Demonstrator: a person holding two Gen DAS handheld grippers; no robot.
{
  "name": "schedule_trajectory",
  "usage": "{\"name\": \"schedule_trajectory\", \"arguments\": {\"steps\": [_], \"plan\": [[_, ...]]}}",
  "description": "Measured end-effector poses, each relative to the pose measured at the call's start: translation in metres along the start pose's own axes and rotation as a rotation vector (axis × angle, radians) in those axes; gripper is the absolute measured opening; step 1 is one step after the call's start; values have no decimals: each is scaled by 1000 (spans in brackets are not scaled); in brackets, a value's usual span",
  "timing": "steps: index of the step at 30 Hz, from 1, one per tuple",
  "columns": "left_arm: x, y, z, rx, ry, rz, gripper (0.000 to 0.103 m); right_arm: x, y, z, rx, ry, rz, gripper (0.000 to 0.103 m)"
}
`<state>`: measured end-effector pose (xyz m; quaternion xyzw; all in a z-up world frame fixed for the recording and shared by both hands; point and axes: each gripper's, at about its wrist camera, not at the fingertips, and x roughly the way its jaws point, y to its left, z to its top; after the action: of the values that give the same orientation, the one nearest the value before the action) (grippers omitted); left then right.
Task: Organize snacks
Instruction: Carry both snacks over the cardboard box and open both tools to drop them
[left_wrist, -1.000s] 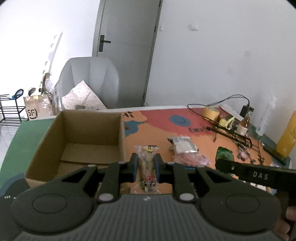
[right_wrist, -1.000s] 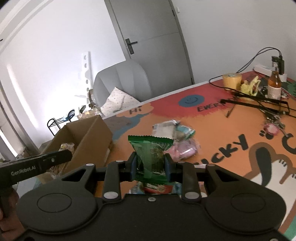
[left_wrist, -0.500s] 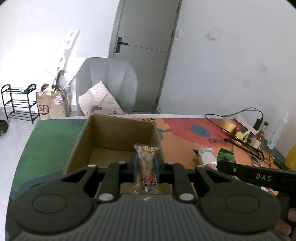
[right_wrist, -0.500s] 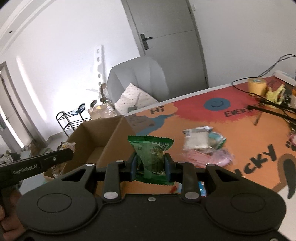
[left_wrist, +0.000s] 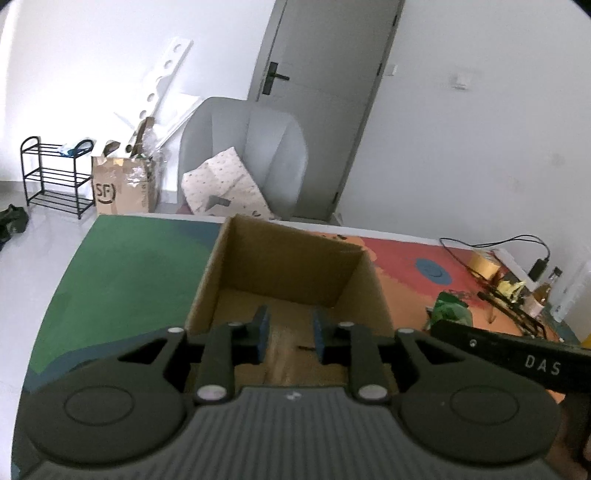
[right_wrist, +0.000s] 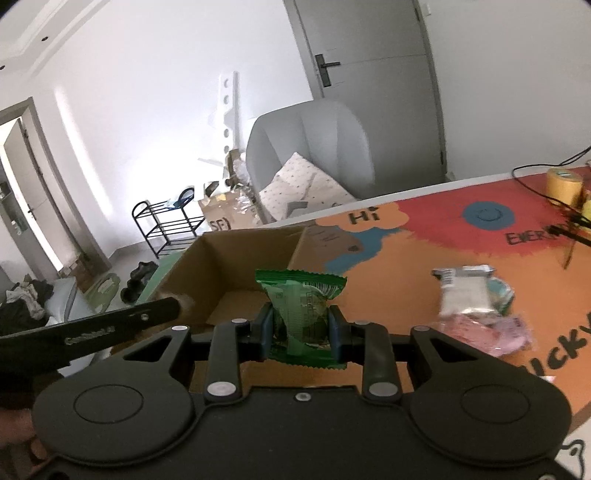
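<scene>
An open cardboard box (left_wrist: 291, 258) stands on the colourful table mat; it also shows in the right wrist view (right_wrist: 240, 254). My left gripper (left_wrist: 290, 332) is open and empty over the box's near edge. The clear snack packet it held is not visible. My right gripper (right_wrist: 300, 328) is shut on a green snack packet (right_wrist: 301, 302), held upright just right of the box's near corner. The green packet also shows in the left wrist view (left_wrist: 450, 312). Loose snacks lie on the mat to the right: a white packet (right_wrist: 467, 291) and a pink one (right_wrist: 491, 332).
A grey armchair (left_wrist: 247, 155) with a cushion stands behind the table. A tape roll (right_wrist: 563, 184), cables, a bottle (left_wrist: 543, 291) and a black frame are at the table's far right. A shoe rack (left_wrist: 51, 177) and a paper bag stand on the floor to the left.
My left gripper moved over the box and opened; the clear snack packet is gone from its fingers. My right gripper moved left toward the box, still holding the green packet.
</scene>
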<state>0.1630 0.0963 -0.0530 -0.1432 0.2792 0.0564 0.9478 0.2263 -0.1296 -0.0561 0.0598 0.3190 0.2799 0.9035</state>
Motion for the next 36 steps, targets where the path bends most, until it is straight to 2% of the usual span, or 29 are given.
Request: {"name": "schedule_trajectory", "arguments": {"steps": [1, 4, 9, 12, 15, 18, 20, 24, 36], "plan": [[0, 2, 0, -1, 5, 2, 27, 2, 3, 0, -4, 2, 4, 28], [-4, 6, 1, -11, 2, -2, 42, 8, 11, 2, -8, 5, 23, 28], [-17, 11, 2, -12, -28, 15, 70, 16, 20, 8, 0, 4, 58, 29], [-21, 16, 2, -30, -32, 30, 79, 21, 25, 12, 12, 12, 84, 31], [-23, 20, 2, -41, -34, 45, 83, 19, 33, 14, -14, 5, 96, 40], [-25, 21, 1, -45, -36, 67, 89, 12, 34, 12, -22, -4, 93, 58], [-25, 20, 0, -33, -38, 80, 91, 9, 30, 11, -14, -9, 77, 63], [-25, 15, -2, -26, -35, 93, 95, 2, 21, 8, 0, -4, 35, 82], [-33, -7, -10, 9, -30, 61, 97, -31, -14, -8, 57, -21, -44, 97]]}}
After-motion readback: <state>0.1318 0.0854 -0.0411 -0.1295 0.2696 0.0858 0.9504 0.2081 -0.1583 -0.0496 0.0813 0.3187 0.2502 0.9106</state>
